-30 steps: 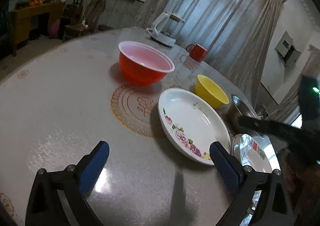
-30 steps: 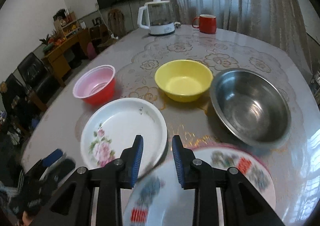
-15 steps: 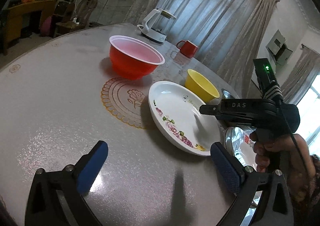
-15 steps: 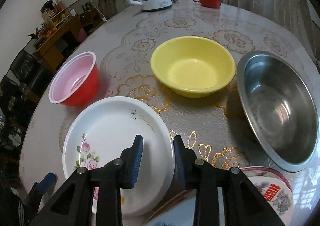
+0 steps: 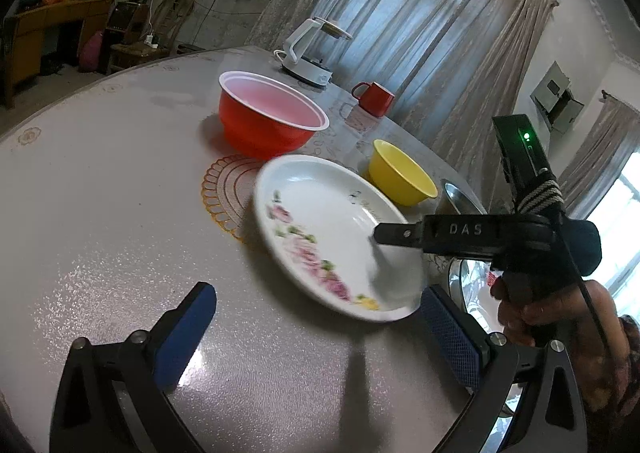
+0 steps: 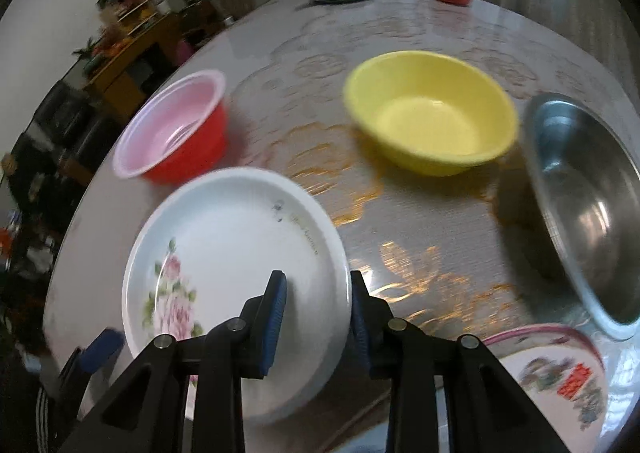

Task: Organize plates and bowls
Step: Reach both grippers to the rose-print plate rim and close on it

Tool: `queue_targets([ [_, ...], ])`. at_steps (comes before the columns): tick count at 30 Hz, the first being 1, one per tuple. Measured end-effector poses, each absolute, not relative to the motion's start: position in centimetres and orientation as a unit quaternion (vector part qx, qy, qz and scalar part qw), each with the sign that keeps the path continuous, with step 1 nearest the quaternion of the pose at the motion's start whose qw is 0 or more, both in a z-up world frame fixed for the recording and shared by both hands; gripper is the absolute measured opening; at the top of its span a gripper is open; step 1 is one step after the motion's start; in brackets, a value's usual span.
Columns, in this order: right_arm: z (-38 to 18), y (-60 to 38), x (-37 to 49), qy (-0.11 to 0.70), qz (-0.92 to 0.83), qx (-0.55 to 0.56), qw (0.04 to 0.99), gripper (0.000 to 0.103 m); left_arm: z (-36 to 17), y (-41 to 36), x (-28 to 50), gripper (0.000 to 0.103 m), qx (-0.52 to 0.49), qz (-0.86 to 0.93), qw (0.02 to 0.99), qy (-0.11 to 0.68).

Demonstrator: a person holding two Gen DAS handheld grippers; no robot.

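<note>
— Where was the white plate (image 6: 236,249)?
— On the table (image 5: 100,189), near side, red bowl (image 6: 176,125) beyond it.
— And the right gripper (image 6: 318,293)?
— Its rim sat between the pads, one inside, one outside; whether they pinched it I couldn't tell.
— The left gripper (image 5: 320,317)?
— Spread wide, just short of the plate.

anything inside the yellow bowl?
Nothing visible. The right wrist view looks down into the yellow bowl and shows bare yellow floor and walls. Only the strip just inside its near rim is hidden. In the left wrist view its interior is mostly out of sight.
</note>
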State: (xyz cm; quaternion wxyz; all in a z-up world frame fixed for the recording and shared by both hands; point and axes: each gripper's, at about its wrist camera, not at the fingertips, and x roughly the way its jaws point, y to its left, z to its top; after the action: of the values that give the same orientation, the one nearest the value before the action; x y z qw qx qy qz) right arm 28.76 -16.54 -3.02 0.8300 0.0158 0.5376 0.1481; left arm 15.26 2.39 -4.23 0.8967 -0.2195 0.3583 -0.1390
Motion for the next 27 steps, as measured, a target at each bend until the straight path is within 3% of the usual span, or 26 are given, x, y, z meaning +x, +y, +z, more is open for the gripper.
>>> queue_targets([
  [11, -3.2, -15.1, 27.1, 0.532, 0.145, 0.026, 0.833, 0.033, -3.0, 5.1, 17.0, 0.102, -0.223, -0.058, 0.913, 0.337],
  [13, -3.1, -15.2, 27.3, 0.533, 0.152, 0.028, 0.832, 0.033, -3.2, 5.1, 17.7, 0.097, -0.222, -0.063, 0.910, 0.343],
  [19, -3.0, -15.3, 27.3, 0.527, 0.158, 0.020, 0.835, 0.032, -4.2, 3.7, 19.1, 0.068, -0.202, -0.091, 0.898, 0.380],
  [20, -3.0, -15.4, 27.2, 0.527, 0.157, 0.020, 0.835, 0.031, -4.3, 3.5, 19.4, 0.057, -0.200, -0.095, 0.895, 0.387],
  [22, -3.2, -15.2, 27.5, 0.527, 0.154, 0.020, 0.835, 0.030, -4.2, 2.9, 19.8, 0.045, -0.177, -0.089, 0.897, 0.394],
  [27, -3.3, -14.9, 27.1, 0.542, 0.165, 0.046, 0.823, 0.027, -4.3, 3.2, 19.2, 0.041, -0.144, -0.059, 0.903, 0.401],
])
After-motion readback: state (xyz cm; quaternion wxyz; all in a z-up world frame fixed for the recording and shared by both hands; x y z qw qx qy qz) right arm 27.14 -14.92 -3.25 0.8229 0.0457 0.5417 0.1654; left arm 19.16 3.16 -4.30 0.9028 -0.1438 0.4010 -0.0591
